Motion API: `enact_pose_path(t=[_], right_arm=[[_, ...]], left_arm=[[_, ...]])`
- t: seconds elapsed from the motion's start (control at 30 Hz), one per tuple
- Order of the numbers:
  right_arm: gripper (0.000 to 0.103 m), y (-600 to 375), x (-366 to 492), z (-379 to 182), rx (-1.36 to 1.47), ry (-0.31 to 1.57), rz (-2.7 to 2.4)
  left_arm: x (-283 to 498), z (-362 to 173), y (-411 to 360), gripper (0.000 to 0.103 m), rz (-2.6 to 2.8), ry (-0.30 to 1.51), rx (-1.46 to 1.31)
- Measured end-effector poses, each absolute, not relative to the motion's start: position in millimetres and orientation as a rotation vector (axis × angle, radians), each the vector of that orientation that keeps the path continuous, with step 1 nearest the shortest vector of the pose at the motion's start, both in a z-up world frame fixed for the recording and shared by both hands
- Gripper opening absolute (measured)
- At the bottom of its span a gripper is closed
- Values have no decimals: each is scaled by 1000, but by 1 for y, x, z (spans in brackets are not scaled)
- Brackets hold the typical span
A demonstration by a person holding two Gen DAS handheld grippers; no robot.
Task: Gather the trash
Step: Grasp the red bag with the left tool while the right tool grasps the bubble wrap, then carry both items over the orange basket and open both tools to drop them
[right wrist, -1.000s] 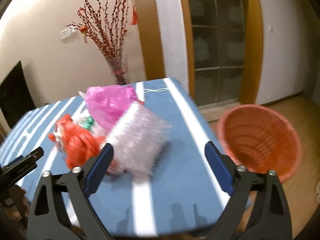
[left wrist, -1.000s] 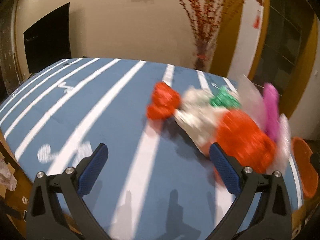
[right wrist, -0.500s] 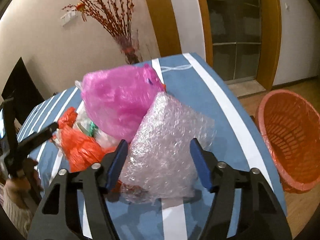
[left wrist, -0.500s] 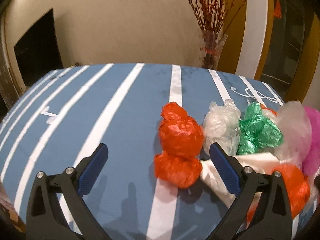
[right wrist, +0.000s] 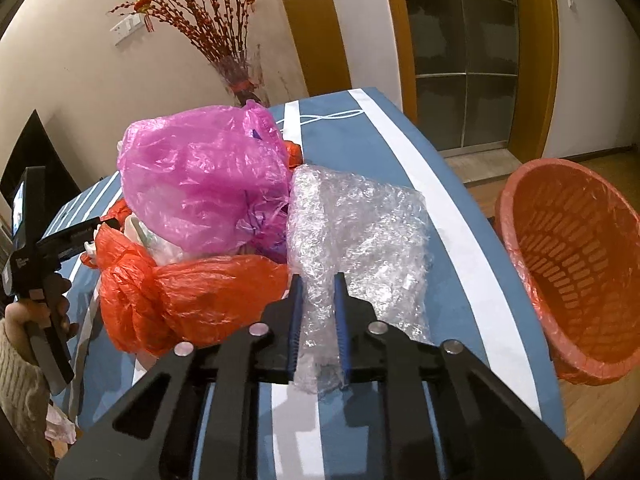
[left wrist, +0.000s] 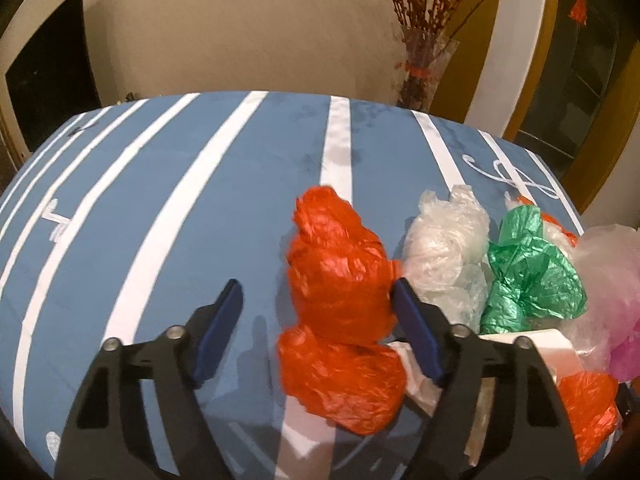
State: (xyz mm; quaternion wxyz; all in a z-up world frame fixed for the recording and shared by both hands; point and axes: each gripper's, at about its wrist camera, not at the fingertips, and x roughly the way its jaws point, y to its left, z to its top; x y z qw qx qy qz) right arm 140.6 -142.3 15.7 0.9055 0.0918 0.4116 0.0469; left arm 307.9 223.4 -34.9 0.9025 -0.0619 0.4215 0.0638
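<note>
No brand, label or readable text on any item; only white stripes and a looped white scribble (left wrist: 506,172) on the blue tablecloth (left wrist: 180,208) near the far right corner. Left wrist view, L to R: left gripper (left wrist: 318,300) w/ jaws closing, apart, the knotted orange plastic bag (left wrist: 340,280) between them; right pad touches the bag's side, left pad has a clear gap, so not clamped yet. Beside it a crumpled clear bag (left wrist: 444,252), then a green bag (left wrist: 532,276), a whitish translucent bag (left wrist: 608,264) cut by the frame edge, a sliver of pink bag (left wrist: 628,356) and another orange bag (left wrist: 588,408) partly hidden behind the gripper arm. A white flat piece (left wrist: 532,340) under the pile is hard to ID. Right wrist view, L to R: person's hand in a knit sleeve (right wrist: 36,316) holding the other gripper at the table's left edge, orange bag (right wrist: 188,296), big pink bag (right wrist: 204,184) atop the pile, then bubble wrap (right wrist: 360,232) near the right edge. Right gripper (right wrist: 318,320), jaws closing, nearly together, pinches the wrap's near end. Orange mesh basket (right wrist: 576,264) sits on the floor off the right edge, tilted, lower rim cut off from view. Vase of red branches (right wrist: 236,72) behind the far edge.
</note>
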Motion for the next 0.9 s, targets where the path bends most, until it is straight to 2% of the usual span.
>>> enact_pose_path(t=[0.1, 0.23, 0.33, 0.57, 0.9], right_arm=[[13, -143, 139, 17, 192, 841, 102], [13, -146, 137, 19, 190, 834, 101], [13, -148, 135, 20, 185, 826, 100], [13, -157, 134, 31, 182, 791, 91], [13, -175, 126, 50, 176, 719, 66]], left_arm=[[310, -40, 220, 62, 120, 890, -121], [314, -48, 221, 43, 105, 922, -152], [313, -48, 223, 39, 118, 909, -156], [296, -27, 222, 38, 145, 834, -129], [260, 44, 194, 38, 68, 677, -110]])
